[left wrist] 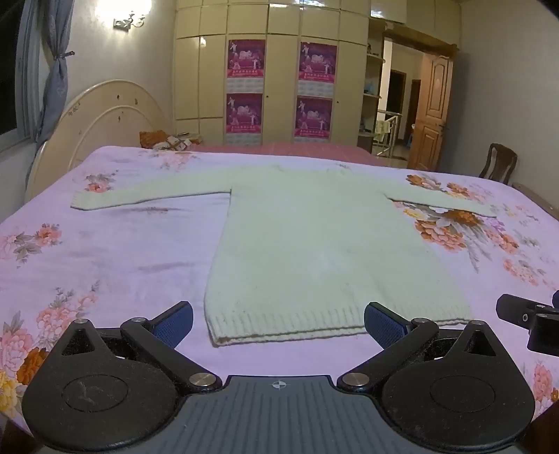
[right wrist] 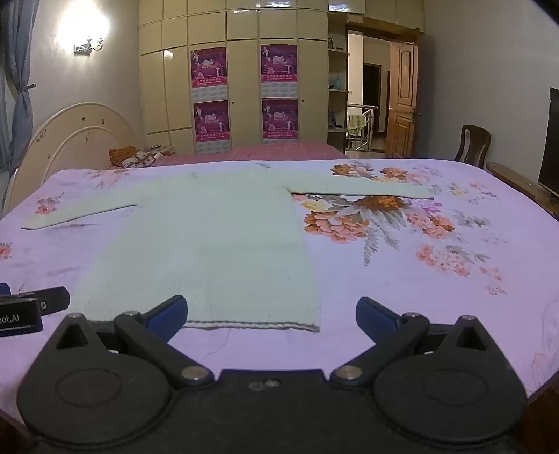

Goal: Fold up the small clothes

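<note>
Both wrist views sit low at the bed's (left wrist: 104, 251) near edge, facing the wardrobe (right wrist: 241, 80).

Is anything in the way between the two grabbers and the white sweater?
Nothing visible. The sweater lies flat on the flowered bedspread, its hem just ahead of the open left gripper and right gripper. Only bare sheet lies between.

— What stands at the far wall?
— A tall cream wardrobe (left wrist: 279, 70) with four purple posters (left wrist: 246, 59); an open wooden door (left wrist: 431, 111) to its right.
— And left?
— A lit wall lamp (left wrist: 127, 19), a tied grey curtain (left wrist: 54, 70), a round cream headboard (left wrist: 104, 118). A wooden chair (right wrist: 473, 143) far right, dark screen (right wrist: 550, 139) beside it.
</note>
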Available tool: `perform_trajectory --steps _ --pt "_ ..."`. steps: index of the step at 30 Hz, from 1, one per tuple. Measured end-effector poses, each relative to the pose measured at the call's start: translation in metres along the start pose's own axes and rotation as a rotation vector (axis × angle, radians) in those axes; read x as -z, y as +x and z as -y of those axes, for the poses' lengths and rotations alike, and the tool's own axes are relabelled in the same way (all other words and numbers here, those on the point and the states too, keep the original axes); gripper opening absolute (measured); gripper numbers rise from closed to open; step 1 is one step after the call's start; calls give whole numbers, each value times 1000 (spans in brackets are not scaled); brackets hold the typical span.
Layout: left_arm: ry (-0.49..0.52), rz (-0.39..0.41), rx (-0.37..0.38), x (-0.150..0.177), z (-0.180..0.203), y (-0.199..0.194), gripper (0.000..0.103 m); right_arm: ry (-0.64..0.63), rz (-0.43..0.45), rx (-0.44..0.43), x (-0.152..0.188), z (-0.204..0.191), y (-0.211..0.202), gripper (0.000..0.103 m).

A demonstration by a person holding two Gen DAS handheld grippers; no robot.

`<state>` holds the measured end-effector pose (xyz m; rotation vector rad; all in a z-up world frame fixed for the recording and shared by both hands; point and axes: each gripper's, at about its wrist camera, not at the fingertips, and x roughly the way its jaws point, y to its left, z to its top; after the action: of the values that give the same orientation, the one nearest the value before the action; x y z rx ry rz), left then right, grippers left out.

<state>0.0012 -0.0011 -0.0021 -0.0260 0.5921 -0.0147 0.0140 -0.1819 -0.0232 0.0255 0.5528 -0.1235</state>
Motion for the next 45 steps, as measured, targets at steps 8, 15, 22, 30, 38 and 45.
perform_trajectory --steps 8,15,22,30,38,45 --pt "3 1 2 1 4 1 103 0 0 2 -1 0 2 102" --pt "6 3 9 1 2 0 103 2 2 -2 -1 1 1 102" --pt "4 2 10 0 0 0 103 2 3 -1 -1 2 2 102" --pt "6 5 11 0 0 0 103 2 4 0 -1 1 1 102" --pt "4 6 12 0 -3 -1 103 1 8 -1 -3 4 2 102" --pt "0 3 10 0 -4 0 103 -3 8 4 -3 -4 1 102"
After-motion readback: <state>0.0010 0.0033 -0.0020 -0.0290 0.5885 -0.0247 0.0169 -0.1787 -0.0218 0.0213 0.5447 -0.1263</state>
